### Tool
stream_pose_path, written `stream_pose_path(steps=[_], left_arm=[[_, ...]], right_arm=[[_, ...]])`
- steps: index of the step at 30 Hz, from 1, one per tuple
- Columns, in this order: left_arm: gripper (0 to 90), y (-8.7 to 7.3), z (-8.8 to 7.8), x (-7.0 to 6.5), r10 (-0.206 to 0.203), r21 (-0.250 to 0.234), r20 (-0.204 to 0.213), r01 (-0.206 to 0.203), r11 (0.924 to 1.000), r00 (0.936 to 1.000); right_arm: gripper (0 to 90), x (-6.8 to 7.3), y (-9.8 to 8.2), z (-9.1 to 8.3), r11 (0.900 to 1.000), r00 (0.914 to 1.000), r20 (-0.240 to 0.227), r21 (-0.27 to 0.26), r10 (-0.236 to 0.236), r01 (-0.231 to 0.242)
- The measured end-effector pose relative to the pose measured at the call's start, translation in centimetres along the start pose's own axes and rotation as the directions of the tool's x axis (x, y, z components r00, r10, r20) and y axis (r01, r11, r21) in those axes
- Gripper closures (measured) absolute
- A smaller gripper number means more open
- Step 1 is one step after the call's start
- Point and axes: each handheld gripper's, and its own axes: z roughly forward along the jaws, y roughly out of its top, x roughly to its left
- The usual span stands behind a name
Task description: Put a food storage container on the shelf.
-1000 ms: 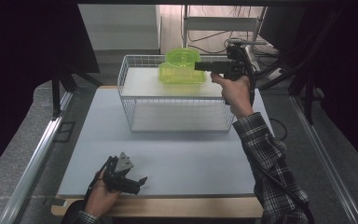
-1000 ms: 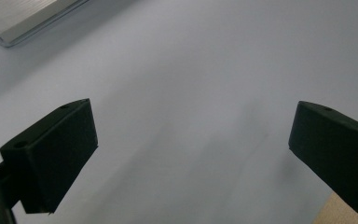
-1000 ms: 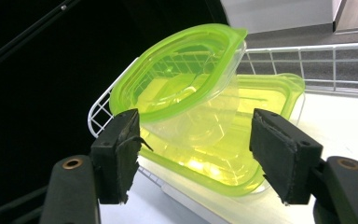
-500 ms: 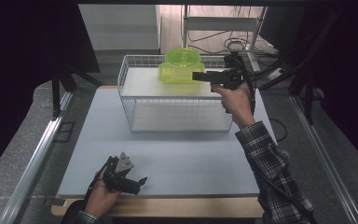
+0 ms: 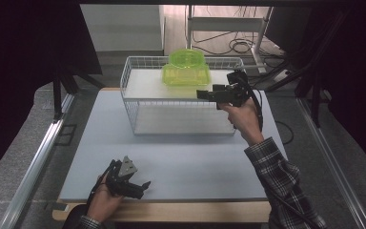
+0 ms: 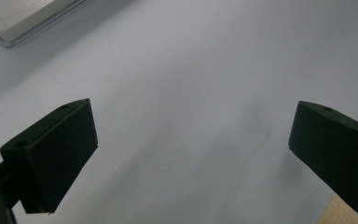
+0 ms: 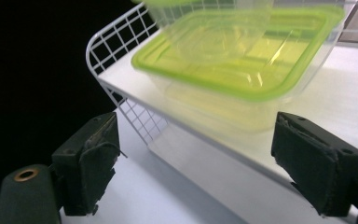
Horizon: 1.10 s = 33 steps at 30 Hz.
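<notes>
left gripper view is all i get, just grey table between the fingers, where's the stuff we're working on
Observer: At the far end of the table, a white wire rack carries a square green container.
Operator: anything on top of it
Observer: Yes, a round green container sits on its lid.
Operator: and the right gripper
Observer: The right gripper is by the rack's right end, aimed at the square green container. Its fingers have just been opening, with nothing between them.
</notes>
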Motion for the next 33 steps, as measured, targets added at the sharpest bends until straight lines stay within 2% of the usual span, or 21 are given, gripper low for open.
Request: stream_pose_path(steps=[8, 14, 23, 33], left_arm=[[0.9, 0.0, 0.0, 0.0, 0.004, 0.003, -0.002, -0.004, 1.0, 1.0], [0.8, 0.0, 0.0, 0.0, -0.001, 0.001, 0.001, 0.001, 1.0, 1.0], [0.9, 0.0, 0.0, -0.1, 0.001, -0.002, 0.008, -0.001, 1.0, 1.0], [0.8, 0.0, 0.1, -0.2, 0.003, 0.0, 0.009, -0.003, 1.0, 1.0]], right_arm=[[9.7, 0.4, -2.7, -0.4, 0.997, 0.9974, 0.007, 0.025, -0.072, 0.072], [6.0, 0.5, -5.0, -0.7, 0.989, 0.9895, 0.027, 0.056, -0.142, 0.14], [4.2, 0.1, -8.8, -1.0, 0.982, 0.9864, 0.036, 0.106, -0.16, 0.156], [1.2, -0.4, -12.6, -2.1, 0.982, 0.9818, 0.095, 0.11, -0.164, 0.154]])
